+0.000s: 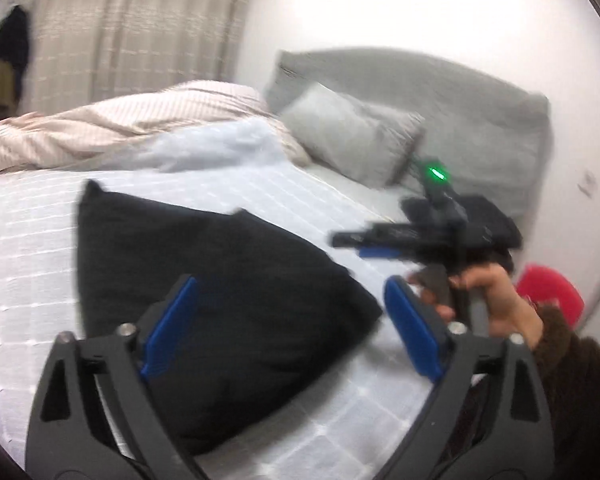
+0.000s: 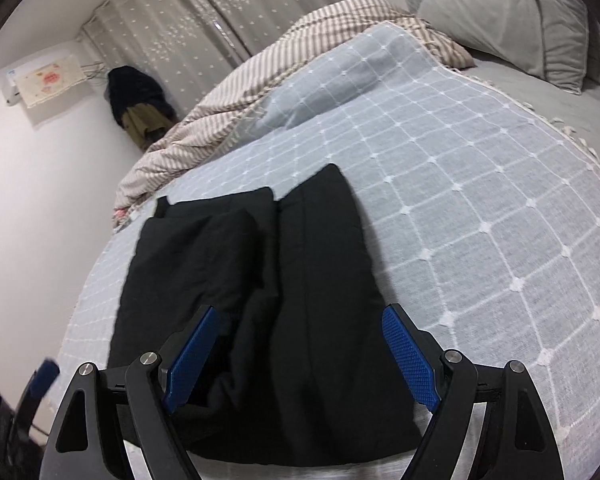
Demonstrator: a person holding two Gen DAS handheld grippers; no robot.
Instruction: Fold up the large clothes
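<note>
A black garment (image 1: 220, 304) lies folded flat on the pale blue checked bedspread (image 1: 28, 248). My left gripper (image 1: 292, 320) is open and empty, held just above the garment's near right part. In the right wrist view the garment (image 2: 260, 280) shows as layered folded panels. My right gripper (image 2: 300, 348) is open and empty, just above its near edge. The right gripper also shows in the left wrist view (image 1: 364, 244), held by a hand to the right of the garment.
A striped beige duvet (image 2: 228, 112) is bunched at the far side of the bed. Grey pillows (image 1: 352, 136) lean on a grey headboard (image 1: 480, 112). A red object (image 1: 548, 292) is beside the bed. Curtains (image 2: 204, 20) and hanging dark clothes (image 2: 136, 96) stand behind.
</note>
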